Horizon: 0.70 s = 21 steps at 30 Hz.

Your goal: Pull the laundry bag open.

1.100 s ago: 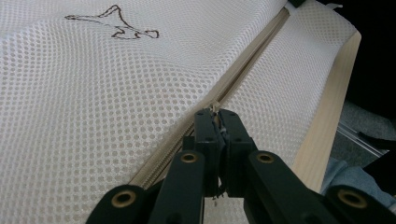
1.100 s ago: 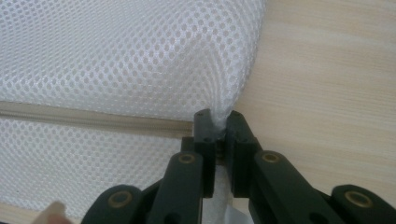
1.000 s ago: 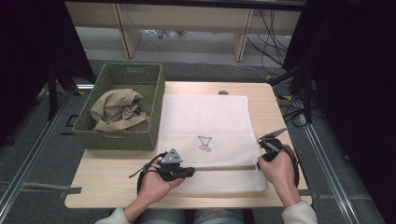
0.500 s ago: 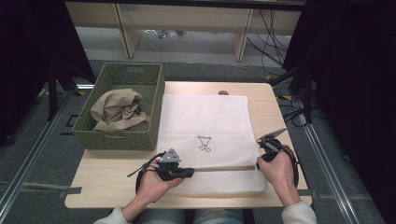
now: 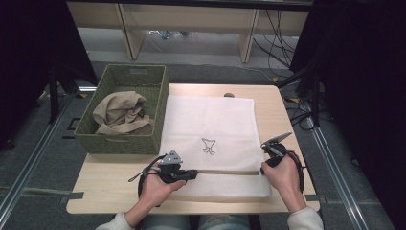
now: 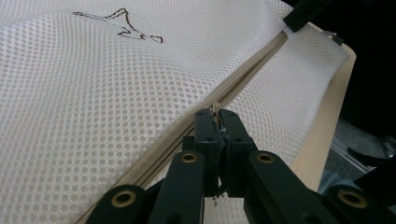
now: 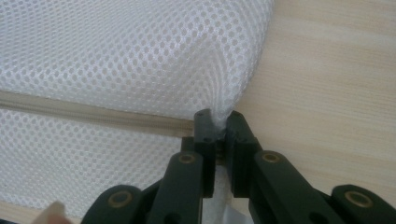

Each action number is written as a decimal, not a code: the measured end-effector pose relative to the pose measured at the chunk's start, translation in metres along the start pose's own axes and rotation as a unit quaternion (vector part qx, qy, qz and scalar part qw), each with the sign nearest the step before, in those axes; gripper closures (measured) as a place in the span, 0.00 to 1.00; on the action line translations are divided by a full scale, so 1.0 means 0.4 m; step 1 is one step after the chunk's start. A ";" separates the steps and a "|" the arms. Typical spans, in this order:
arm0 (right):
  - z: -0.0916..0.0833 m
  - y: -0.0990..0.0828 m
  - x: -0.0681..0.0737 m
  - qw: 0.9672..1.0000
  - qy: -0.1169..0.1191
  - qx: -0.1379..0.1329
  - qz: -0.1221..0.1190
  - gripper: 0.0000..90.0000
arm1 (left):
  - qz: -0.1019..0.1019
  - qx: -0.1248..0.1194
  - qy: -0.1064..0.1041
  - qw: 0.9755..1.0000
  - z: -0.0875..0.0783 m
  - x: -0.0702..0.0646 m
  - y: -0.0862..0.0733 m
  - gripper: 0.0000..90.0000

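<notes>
While the white mesh laundry bag (image 5: 210,139) lies flat on the light wooden table (image 5: 287,103), its beige zipper (image 6: 243,77) runs between both tools. Left gripper (image 6: 218,122) is clamped on the small zipper pull (image 6: 215,110); right gripper (image 7: 218,127) pinches the bag's edge at the zipper end. Keep the right anchored, drag the left straight along the track — low, steady. Green woven basket (image 5: 125,109) sits beyond the left gripper.

Nothing that I can see has shifted: my left gripper (image 6: 217,122) pinches the zip pull of the white mesh laundry bag (image 5: 210,124) exactly as before, my right gripper (image 7: 219,125) likewise clamps its edge.
</notes>
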State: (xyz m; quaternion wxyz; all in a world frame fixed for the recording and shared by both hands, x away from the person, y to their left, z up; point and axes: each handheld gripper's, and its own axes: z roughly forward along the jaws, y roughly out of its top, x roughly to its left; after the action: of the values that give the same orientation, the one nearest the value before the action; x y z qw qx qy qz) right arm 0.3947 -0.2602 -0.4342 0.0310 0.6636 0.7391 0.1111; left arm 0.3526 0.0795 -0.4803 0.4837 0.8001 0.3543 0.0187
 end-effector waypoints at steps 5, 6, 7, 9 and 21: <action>-0.001 0.002 -0.022 1.000 -0.003 -0.007 -0.010 0.95 | -0.001 0.002 0.006 1.000 -0.012 0.009 -0.010 0.96; -0.002 0.002 -0.021 1.000 -0.003 -0.008 -0.012 0.95 | 0.003 0.006 0.002 1.000 -0.012 0.010 -0.010 0.96; -0.001 0.002 -0.018 1.000 -0.006 -0.009 -0.016 0.95 | 0.001 0.009 0.009 1.000 -0.013 0.010 -0.011 0.96; -0.001 0.002 -0.012 1.000 -0.008 -0.005 -0.014 0.95 | 0.003 0.003 0.007 1.000 -0.015 0.009 -0.010 0.96; 0.000 0.003 -0.019 1.000 -0.008 -0.010 -0.016 0.95 | 0.009 0.003 0.013 1.000 -0.037 0.013 -0.018 0.96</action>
State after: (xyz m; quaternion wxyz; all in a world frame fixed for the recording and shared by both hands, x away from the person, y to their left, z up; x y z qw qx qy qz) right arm 0.3969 -0.2675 -0.4347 0.0454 0.6526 0.7479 0.1130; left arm 0.3470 0.0959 -0.4799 0.4764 0.8043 0.3537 0.0325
